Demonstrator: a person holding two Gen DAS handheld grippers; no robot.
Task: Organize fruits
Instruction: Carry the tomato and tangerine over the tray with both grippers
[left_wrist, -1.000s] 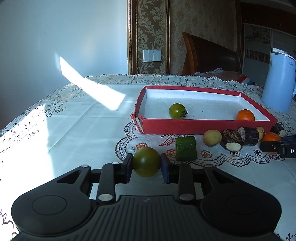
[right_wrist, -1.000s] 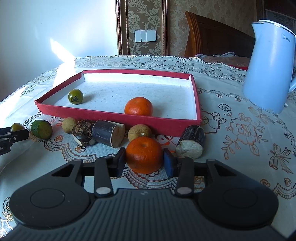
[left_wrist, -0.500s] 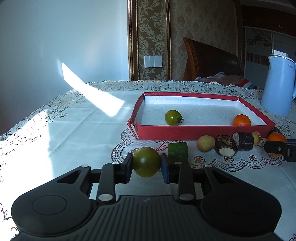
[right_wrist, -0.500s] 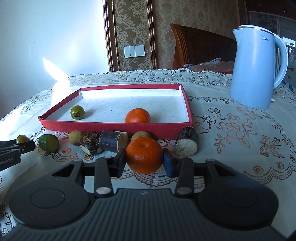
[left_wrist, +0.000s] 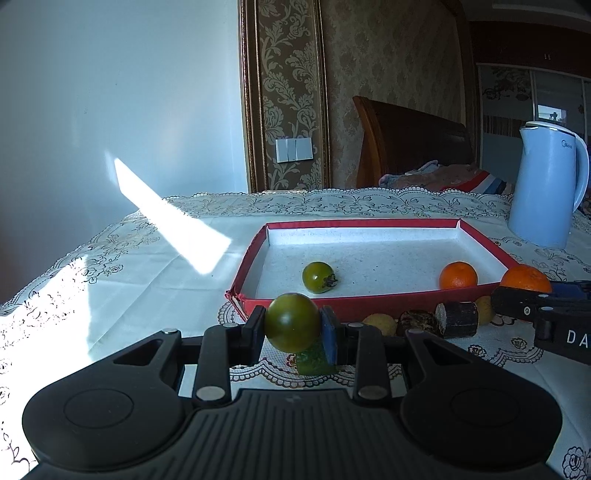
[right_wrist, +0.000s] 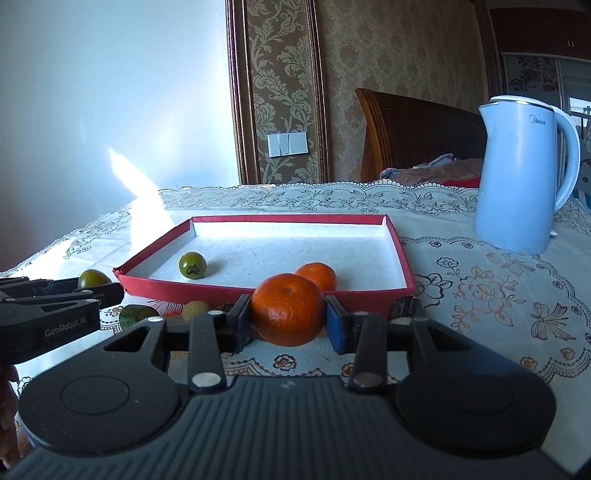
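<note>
Lace-patterned tablecloth (right_wrist: 480, 295) on a table, damask wallpaper and a wooden headboard behind; a red tray (right_wrist: 400, 254) with white inside sits mid-table, holding a green tomato (right_wrist: 192, 264) at its left and an orange mandarin (right_wrist: 318, 275) at its right; pale blue kettle (right_wrist: 521, 177) stands right of the tray; left gripper (left_wrist: 292, 326) clamped on a second green tomato (left_wrist: 291, 322), held off the cloth just before the tray's near wall; right gripper (right_wrist: 288, 317) clamped on a second mandarin (right_wrist: 287, 309), also raised at the near wall; on the cloth in front of the tray lie a green cucumber piece (left_wrist: 312, 363), a yellowish longan (left_wrist: 378, 323) and dark sugarcane chunks (left_wrist: 458, 319)
</note>
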